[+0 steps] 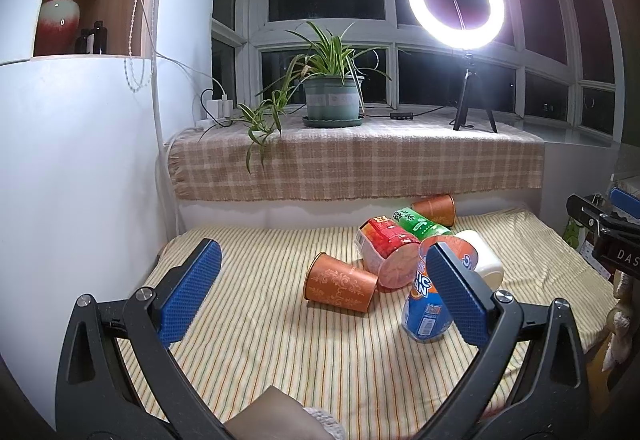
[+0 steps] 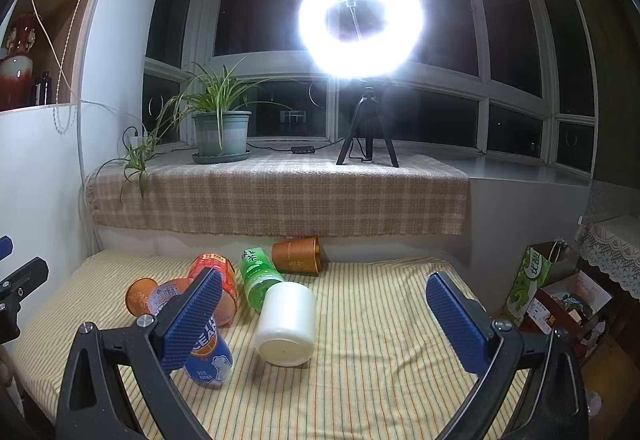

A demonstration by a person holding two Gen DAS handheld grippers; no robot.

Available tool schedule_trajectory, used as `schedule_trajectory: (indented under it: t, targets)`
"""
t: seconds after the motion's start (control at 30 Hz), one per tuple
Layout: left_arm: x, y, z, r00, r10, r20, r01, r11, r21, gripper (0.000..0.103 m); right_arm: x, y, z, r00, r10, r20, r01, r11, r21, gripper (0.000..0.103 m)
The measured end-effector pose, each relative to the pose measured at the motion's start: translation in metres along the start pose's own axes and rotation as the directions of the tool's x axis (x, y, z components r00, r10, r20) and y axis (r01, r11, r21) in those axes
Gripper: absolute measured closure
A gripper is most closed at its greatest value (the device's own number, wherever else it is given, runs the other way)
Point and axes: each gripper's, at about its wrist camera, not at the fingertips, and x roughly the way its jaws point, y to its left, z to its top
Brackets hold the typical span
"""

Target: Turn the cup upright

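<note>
A cluster of containers is seen lying on a striped bedsheet (image 1: 280, 340), and the white cup (image 2: 286, 324) is taken here as the landmark. It lies on its side on the sheet, its closed flat end turned toward the right wrist camera. Just to its left a blue bottle (image 2: 210, 356) is laid on its side, partly hidden behind a finger in both views. Behind the white cup a green bottle (image 2: 256, 276) is found, its far end pointing away toward the wall, and left of that a red noodle tub (image 1: 386, 254) is tipped over. Farther left of the white cup an orange cup (image 1: 340, 282) with a pale scroll pattern lies on its side, its open mouth turned right in the left wrist view, touching the noodle tub. A second orange cup (image 2: 297, 255) is seen well behind the white cup, on its side against the base of the sill. Above it a checked cloth (image 2: 280, 195) is draped over the sill, on which a potted plant (image 1: 332, 95) and a lit ring lamp (image 1: 456, 3) are stood. The left gripper (image 1: 324, 296) is held above the sheet with its fingers spread wide and nothing between them. The right gripper (image 2: 324, 320) is likewise held wide open and empty, with the white cup framed between its blue fingers (image 2: 456, 324).
</note>
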Motion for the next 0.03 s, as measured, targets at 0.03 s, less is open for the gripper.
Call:
schedule_trajectory:
  t: [0.03]
  targets:
    - [-0.0001,0.0001,-0.0001,1.0,-0.001,0.0,0.001,1.0,0.0,0.0,0.0005,0.0003,-0.0003,1.0,0.001,-0.001,-0.001,1.0,0.001,0.0]
